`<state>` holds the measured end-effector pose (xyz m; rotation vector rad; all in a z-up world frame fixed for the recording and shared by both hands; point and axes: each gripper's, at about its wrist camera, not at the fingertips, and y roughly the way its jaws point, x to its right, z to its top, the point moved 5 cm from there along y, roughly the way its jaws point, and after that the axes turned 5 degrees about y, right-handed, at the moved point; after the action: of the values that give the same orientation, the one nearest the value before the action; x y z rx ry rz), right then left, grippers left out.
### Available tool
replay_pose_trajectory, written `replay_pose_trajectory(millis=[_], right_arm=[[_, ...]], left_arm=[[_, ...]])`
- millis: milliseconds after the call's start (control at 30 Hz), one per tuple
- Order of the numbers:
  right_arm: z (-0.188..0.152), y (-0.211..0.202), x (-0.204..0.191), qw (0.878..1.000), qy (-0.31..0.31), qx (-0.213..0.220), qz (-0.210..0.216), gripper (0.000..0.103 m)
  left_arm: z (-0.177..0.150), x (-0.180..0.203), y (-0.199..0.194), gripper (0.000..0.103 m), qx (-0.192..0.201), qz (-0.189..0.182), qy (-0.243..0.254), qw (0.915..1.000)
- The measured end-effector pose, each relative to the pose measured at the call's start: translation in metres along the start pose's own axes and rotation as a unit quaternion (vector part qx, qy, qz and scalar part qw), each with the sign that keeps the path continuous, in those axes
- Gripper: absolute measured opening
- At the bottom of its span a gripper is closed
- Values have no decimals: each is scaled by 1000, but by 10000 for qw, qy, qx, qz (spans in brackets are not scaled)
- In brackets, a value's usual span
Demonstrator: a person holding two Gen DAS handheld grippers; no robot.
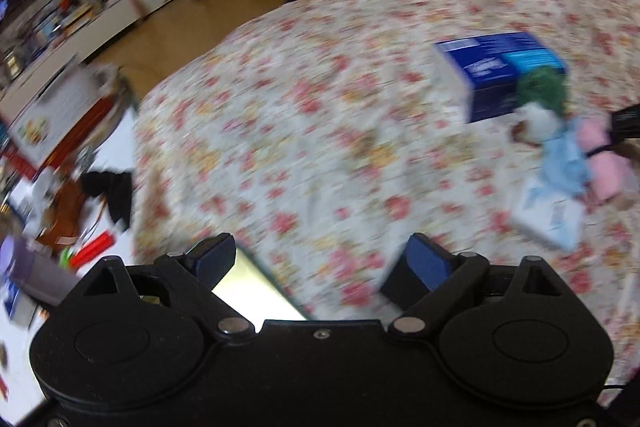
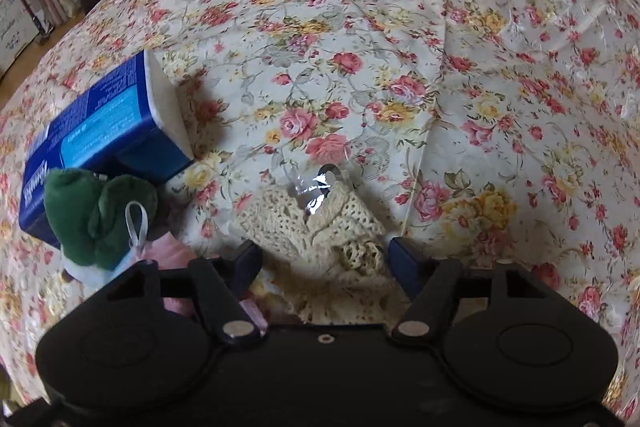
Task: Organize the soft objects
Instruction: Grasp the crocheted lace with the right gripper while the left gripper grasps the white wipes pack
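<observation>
Sorting barely begun: the right gripper [image 2: 322,261], spread wide, straddles a cream crochet piece [image 2: 320,223] mid-bedspread [image 2: 480,67]; the left gripper [image 1: 316,263], open, holds nothing; green plush toy [image 2: 96,215] and tissue box [image 2: 104,139] lie loosely clustered alongside.

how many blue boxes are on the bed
1. The blue box lies on the flowered bedspread, just behind the green plush toy. Others may be hidden outside the views.
</observation>
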<state>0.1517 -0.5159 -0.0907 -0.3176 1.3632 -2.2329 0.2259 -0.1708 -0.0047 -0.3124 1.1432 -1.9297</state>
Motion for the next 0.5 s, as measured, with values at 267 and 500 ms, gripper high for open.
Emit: replay_pose_trajectory(millis=[267,500], right_arm=[[-2,-5,1,9999,-104,79,114,53],[5,-5,16,9988,274,72,399,53]], left_arm=[[28,94,18,93,-76,-500,1089,9928],[25,140,49,93,-510,-710,1505,9847]])
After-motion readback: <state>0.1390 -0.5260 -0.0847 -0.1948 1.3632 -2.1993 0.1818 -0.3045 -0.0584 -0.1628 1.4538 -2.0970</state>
